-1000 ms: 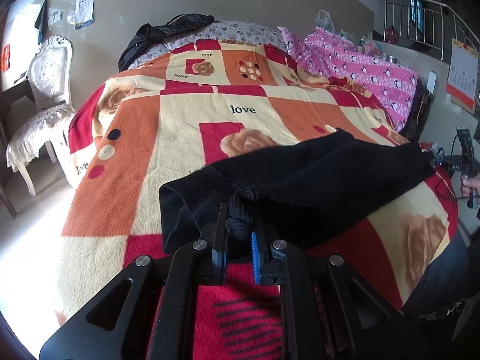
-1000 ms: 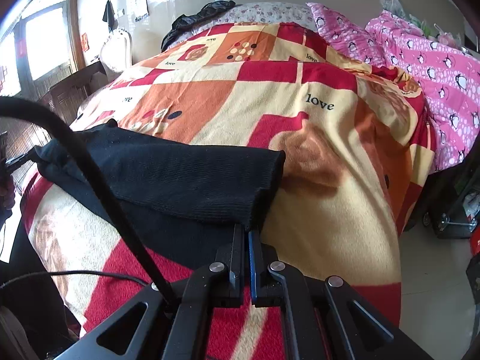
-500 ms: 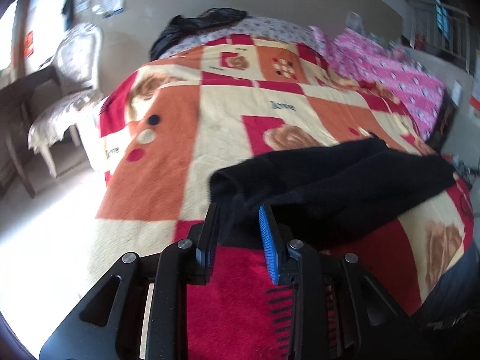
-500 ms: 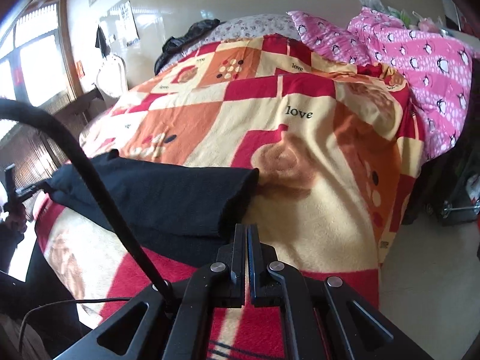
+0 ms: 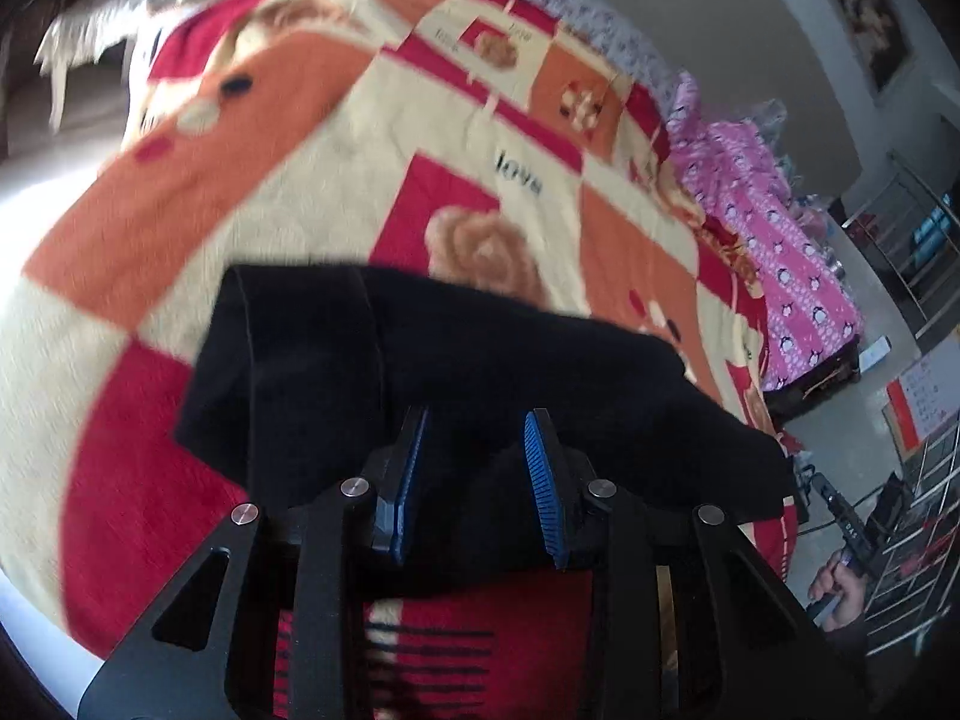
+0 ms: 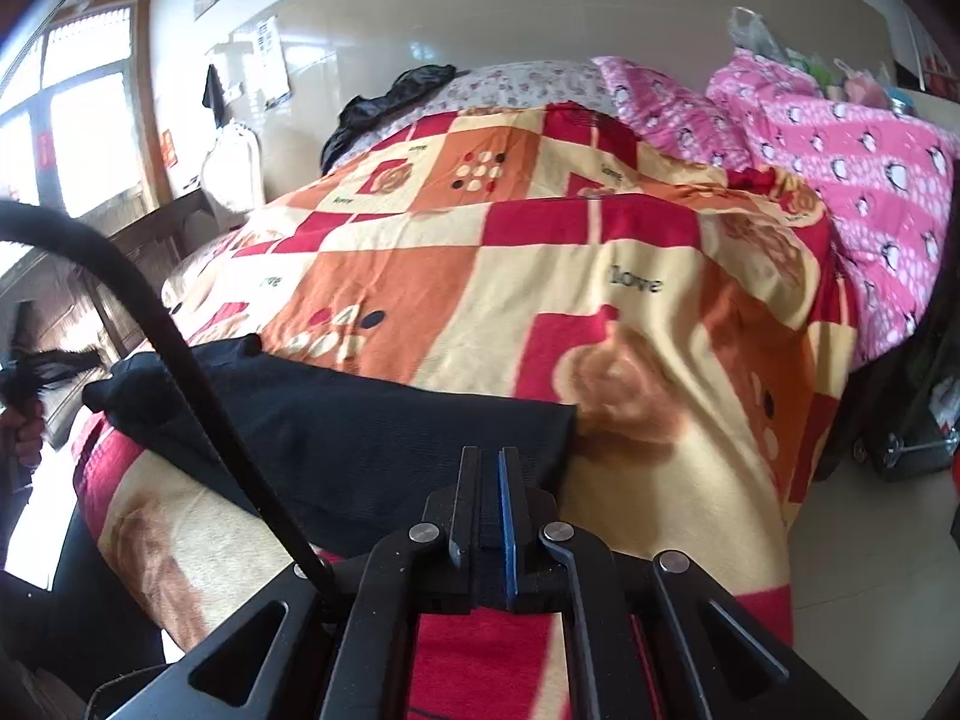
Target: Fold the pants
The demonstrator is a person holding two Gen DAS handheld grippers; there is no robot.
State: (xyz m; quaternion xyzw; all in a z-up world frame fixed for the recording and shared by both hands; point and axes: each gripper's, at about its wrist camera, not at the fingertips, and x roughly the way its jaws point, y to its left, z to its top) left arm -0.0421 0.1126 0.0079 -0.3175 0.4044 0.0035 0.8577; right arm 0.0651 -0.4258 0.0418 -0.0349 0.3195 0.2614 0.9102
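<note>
Matt black knit pants (image 6: 384, 420) on fuzzy fleece blanket (image 6: 540, 276); glossy tiled wall (image 6: 480, 24).

My bed wears a red, orange and cream blanket (image 6: 540, 276) printed "love". A pink penguin quilt (image 6: 852, 168) lies bunched beside it. A black cable (image 6: 198, 396) crosses my view.

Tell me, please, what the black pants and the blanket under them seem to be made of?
The pants look like a soft knit, perhaps cotton or wool: matte black, with fine ribbing along the near edge, and they sag limply. The blanket looks like plush fleece, probably synthetic: a fuzzy, slightly napped surface with printed red, orange and cream squares. The blur hides finer detail.
</note>
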